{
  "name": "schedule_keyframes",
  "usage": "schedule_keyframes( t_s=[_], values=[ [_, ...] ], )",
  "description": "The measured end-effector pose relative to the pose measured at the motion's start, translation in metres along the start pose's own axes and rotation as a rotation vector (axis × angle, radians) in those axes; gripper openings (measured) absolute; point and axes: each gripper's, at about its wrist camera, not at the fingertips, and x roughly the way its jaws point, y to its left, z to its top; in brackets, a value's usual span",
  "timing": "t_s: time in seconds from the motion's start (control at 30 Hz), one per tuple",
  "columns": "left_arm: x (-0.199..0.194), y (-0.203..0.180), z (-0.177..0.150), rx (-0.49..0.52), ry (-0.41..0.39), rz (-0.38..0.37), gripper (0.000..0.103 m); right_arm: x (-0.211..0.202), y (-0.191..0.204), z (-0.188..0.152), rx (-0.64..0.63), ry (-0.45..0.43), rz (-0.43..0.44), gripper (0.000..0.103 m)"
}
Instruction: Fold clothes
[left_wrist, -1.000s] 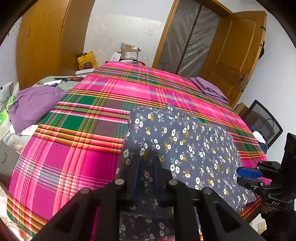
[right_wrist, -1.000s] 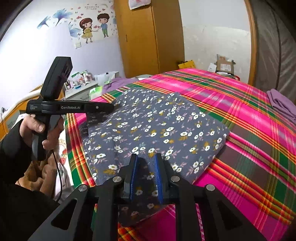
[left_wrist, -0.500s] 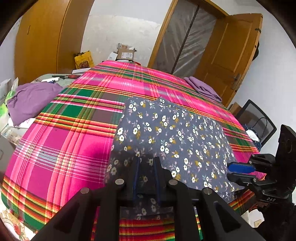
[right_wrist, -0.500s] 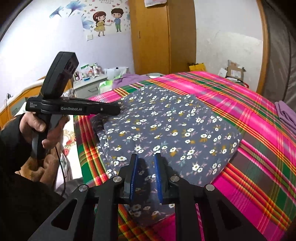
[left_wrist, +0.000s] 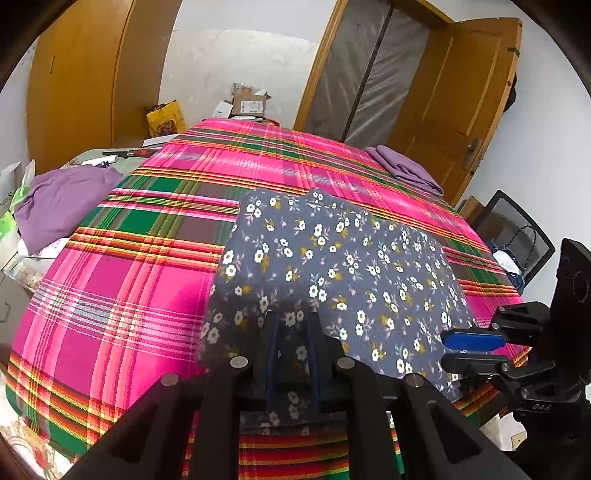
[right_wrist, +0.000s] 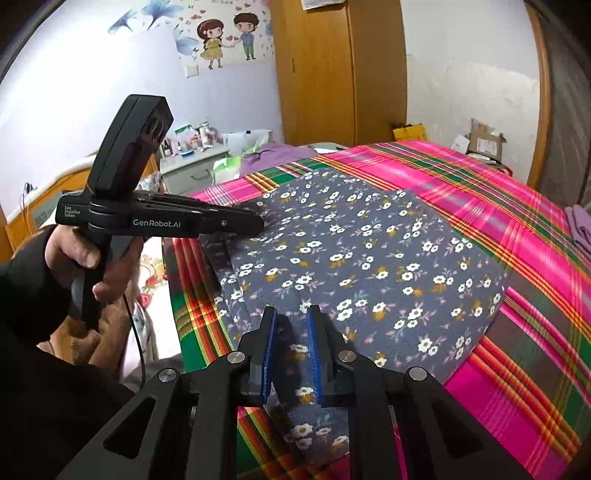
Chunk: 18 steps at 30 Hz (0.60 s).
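Bed covered in a bright pink, green and orange plaid blanket; it carries everything relevant. The dark grey-blue floral-print garment lies flat on the blanket at the near edge of the bed, folded into a rough rectangle, its near hem hanging slightly over the edge. Same garment in the right wrist view: layered edges visible along its left side.

Left tool: blue-padded fingers stand on either side of a raised pinch of the floral fabric at the near hem, and the cloth runs up between them; reads as clamped on the garment. From the right wrist view, the left tool is a black pistol-grip unit held by a person's hand in a dark sleeve, its tip meeting the garment's left near corner.

Right tool: blue pads with floral fabric between them at the near right hem; a narrow gap shows beside the left pad, the right pad lies against the cloth. Reads as gripping the garment. In the left wrist view the right tool sits at the garment's right near corner.

Elsewhere: folded purple cloth on the bed's far right corner; crumpled purple garment off the left side; wooden door standing open beyond.
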Motion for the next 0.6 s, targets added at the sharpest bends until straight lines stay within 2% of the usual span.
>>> schedule_keyframes(
  t_s=[0.23, 0.37, 0.6],
  values=[
    [-0.002, -0.009, 0.009, -0.011, -0.017, 0.067, 0.015, -0.010, -0.013, 0.006, 0.057, -0.046, -0.048, 0.017],
    [0.004, -0.009, 0.010, 0.006, -0.001, 0.107, 0.015, -0.005, -0.025, 0.005, 0.102, -0.017, -0.088, 0.016],
    [0.003, -0.008, 0.009, 0.014, 0.001, 0.111, 0.015, -0.005, -0.029, 0.005, 0.125, -0.014, -0.087, 0.017]
  ],
)
